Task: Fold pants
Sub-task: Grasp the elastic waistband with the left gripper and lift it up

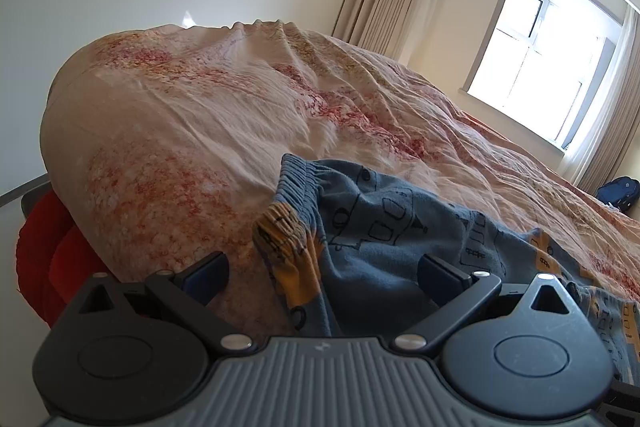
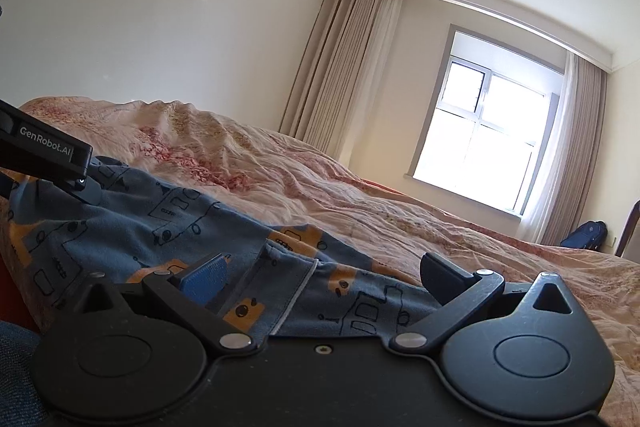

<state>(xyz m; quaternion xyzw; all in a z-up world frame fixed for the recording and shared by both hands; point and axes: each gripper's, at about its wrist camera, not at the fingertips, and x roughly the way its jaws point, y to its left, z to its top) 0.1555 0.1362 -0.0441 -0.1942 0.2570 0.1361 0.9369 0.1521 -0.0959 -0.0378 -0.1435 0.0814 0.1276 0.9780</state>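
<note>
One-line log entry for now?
left gripper: open, at waistband | right gripper: open, at hem | pants: flat on bed

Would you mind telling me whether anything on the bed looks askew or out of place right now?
The pants lie bunched, not flat: the elastic waistband is rumpled, with the yellow lining turned out beside it, and a cuff is flipped up. The bedspread beneath is wrinkled. Both grippers are open.

The pants [image 1: 384,227] are blue with orange patches and little drawn cars. They lie bunched and wrinkly on the near side of the bed, their stretchy waistband at the left.
</note>
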